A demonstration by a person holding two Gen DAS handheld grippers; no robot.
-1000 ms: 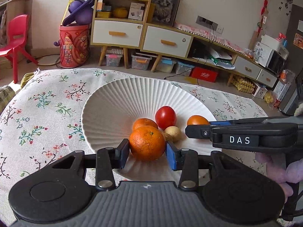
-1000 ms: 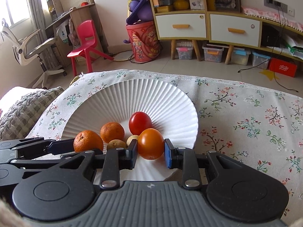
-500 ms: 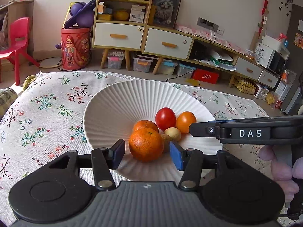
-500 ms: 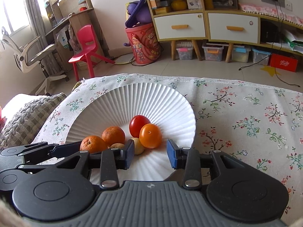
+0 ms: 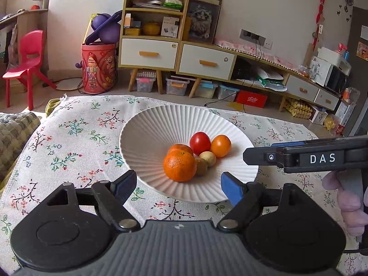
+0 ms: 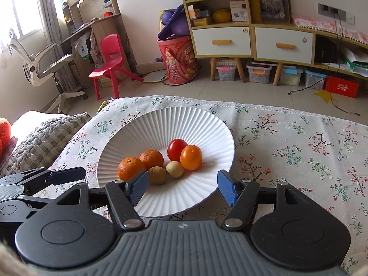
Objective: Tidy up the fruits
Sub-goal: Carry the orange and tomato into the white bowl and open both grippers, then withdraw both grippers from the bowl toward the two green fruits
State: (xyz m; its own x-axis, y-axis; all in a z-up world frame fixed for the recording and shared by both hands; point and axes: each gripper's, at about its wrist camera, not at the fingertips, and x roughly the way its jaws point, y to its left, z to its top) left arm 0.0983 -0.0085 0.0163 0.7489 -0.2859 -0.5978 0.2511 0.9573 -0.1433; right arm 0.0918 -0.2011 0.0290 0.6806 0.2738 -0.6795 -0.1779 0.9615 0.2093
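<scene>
A white ribbed plate on the flowered cloth holds two mandarins, a red tomato, an orange tomato and two small brownish fruits. The nearer mandarin lies loose in front of my left gripper, whose jaws are opening and stand apart from it. My right gripper is opening too, drawn back over the plate's near rim with nothing between its pads. The second mandarin rests beside the first.
The flowered tablecloth spreads to the right of the plate. A grey cushion lies at the left edge. Seen from the left wrist, the right gripper's side and a hand stand close to the plate's right rim.
Both grippers let go: the left released the mandarin, the right released the orange tomato. Both fruits now rest in the plate, and both grippers have backed away and risen slightly.
</scene>
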